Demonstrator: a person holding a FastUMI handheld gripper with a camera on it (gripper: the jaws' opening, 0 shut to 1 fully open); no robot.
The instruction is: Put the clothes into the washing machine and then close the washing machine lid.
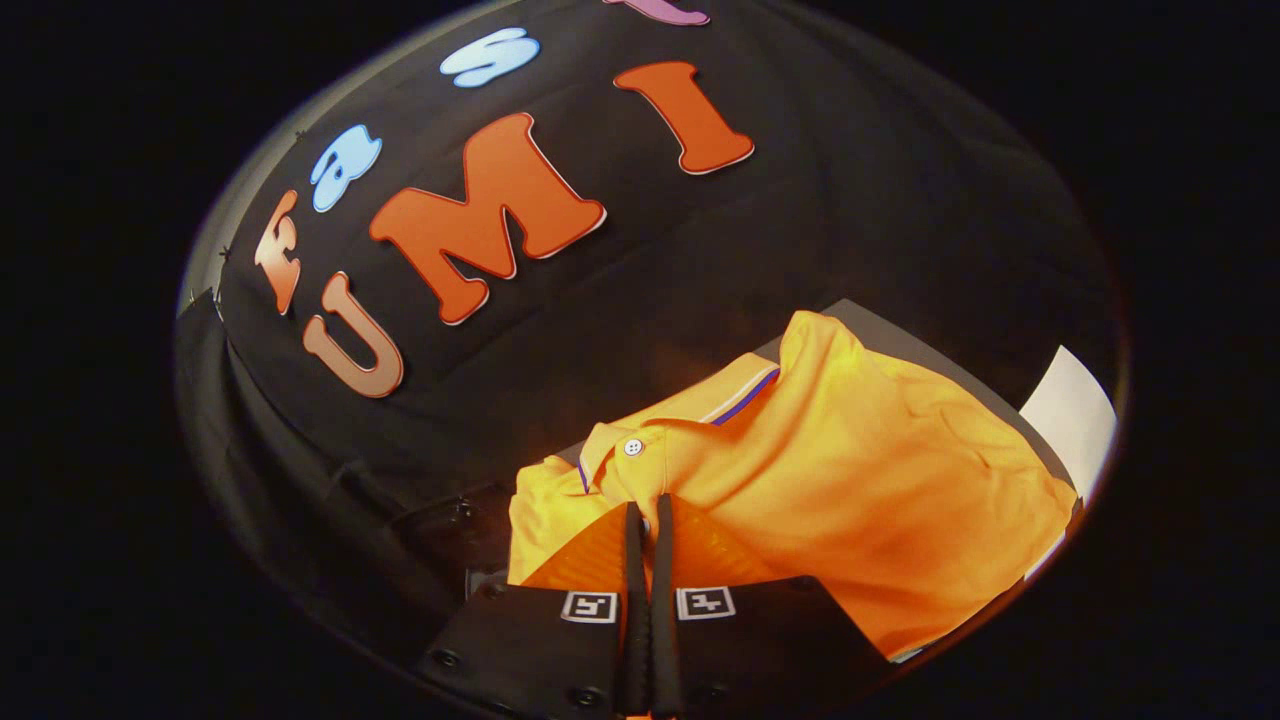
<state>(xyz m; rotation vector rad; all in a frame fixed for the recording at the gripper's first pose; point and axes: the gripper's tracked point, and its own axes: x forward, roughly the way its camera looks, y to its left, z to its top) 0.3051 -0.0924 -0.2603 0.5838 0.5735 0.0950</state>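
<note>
- Shirt (850,470): an orange polo with a white button and a thin purple stripe along the collar. It lies draped ahead of the tool and spreads from there toward three o'clock, over a grey surface, probably the worktop (900,345), which shows past the shirt at about one o'clock.
- Tool (648,515): its two fingers stand together with almost no gap, their tips at the fabric just below the collar placket. They look clamped on a fold of cloth, but whether both truly press on it I cannot tell, since the pinched part is hidden between them.
- Why this hold: gripping near the collar, where the cloth is doubled and stiffer, would give a firm purchase so the whole garment can be lifted in one go.
- A white sheet-like object (1070,410) sits beyond the shirt at about three o'clock; what it is stays unclear.
- My judgement: the task is early, as the shirt is not yet inside any machine.
</note>
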